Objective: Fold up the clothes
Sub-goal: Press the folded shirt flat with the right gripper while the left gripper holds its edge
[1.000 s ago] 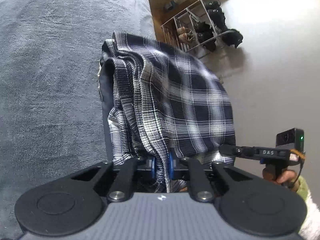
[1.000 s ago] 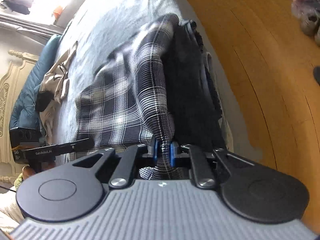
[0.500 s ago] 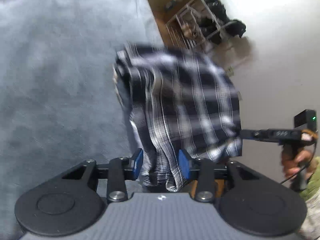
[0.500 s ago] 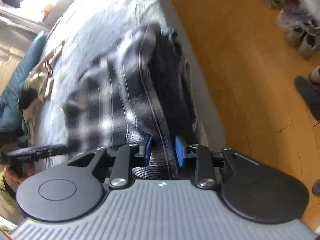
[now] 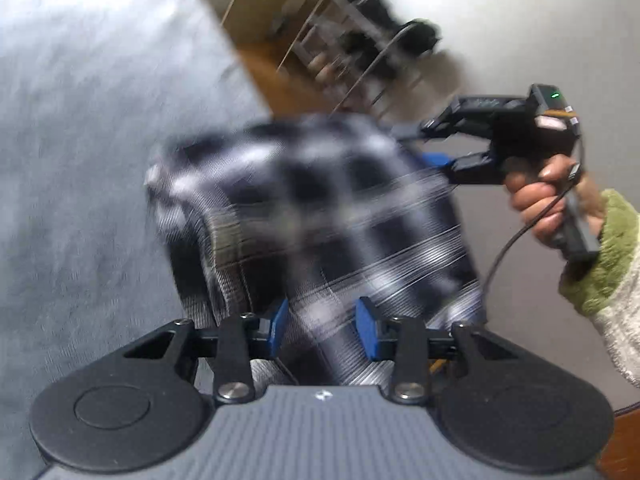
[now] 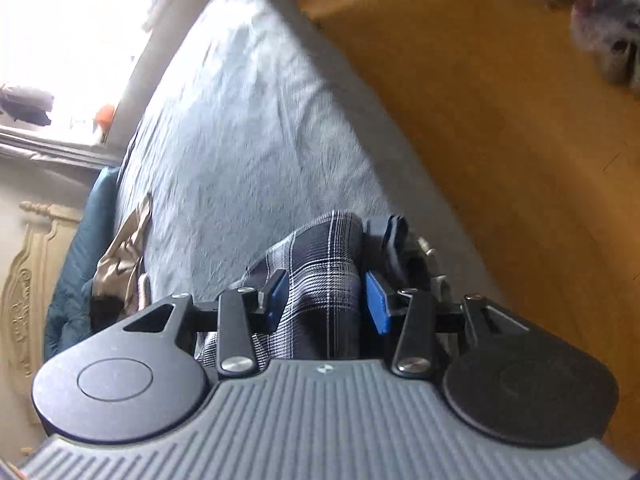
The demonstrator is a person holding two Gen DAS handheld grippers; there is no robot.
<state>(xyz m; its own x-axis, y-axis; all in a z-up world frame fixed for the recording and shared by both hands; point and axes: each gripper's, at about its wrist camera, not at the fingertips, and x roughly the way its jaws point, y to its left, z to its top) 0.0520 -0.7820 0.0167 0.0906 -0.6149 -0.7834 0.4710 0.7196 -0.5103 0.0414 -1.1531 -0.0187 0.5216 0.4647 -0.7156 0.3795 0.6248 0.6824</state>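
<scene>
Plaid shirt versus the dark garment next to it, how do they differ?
The plaid shirt is white-lined check; the dark garment is plain navy. The plaid shirt passes between the fingers of the open right claw; the dark garment lies outside them, nearer the floor side. Both sit on the grey bed.

One dark blue-and-white plaid garment (image 5: 320, 208), one grey-covered bed (image 6: 248, 128), one metal wire shoe rack (image 5: 360, 52), two black handheld grippers (image 5: 320, 332) (image 5: 444, 148).

Both grippers' fingers (image 5: 280, 326) now off shirt (image 5: 320, 208).
</scene>
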